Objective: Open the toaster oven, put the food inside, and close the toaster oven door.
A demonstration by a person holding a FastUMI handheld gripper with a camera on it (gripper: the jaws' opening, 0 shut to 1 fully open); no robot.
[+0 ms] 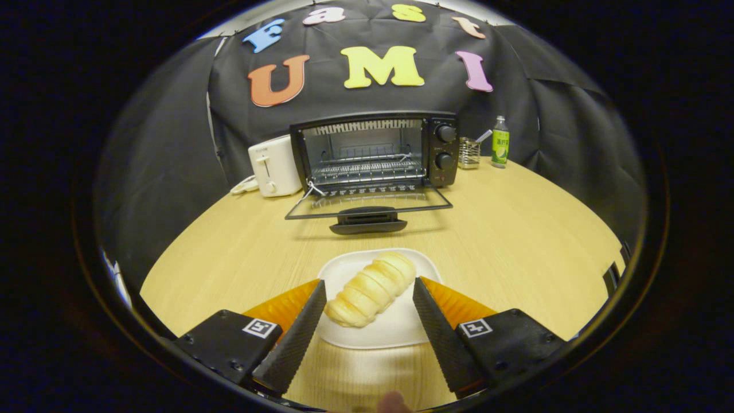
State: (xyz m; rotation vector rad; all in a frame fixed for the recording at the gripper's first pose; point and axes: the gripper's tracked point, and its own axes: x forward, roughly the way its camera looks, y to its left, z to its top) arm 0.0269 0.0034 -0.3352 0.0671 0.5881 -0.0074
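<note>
1. The gripper [370,289] spreads its ribbed black fingers [298,338] wide, holding nothing.
2. A ridged golden bread roll [371,289] lies between them on a white square plate [395,330].
3. Beyond, the black metal toaster oven [374,150] stands with its glass door [367,205] dropped flat onto the pale wooden table [516,241].

Gripper [370,287] is sitting spread wide, fingers flanking a bread roll [371,288] lying on a white plate [395,327]; neither touching. Toaster oven [374,152] beyond is standing with door [368,205] dropped open.
</note>
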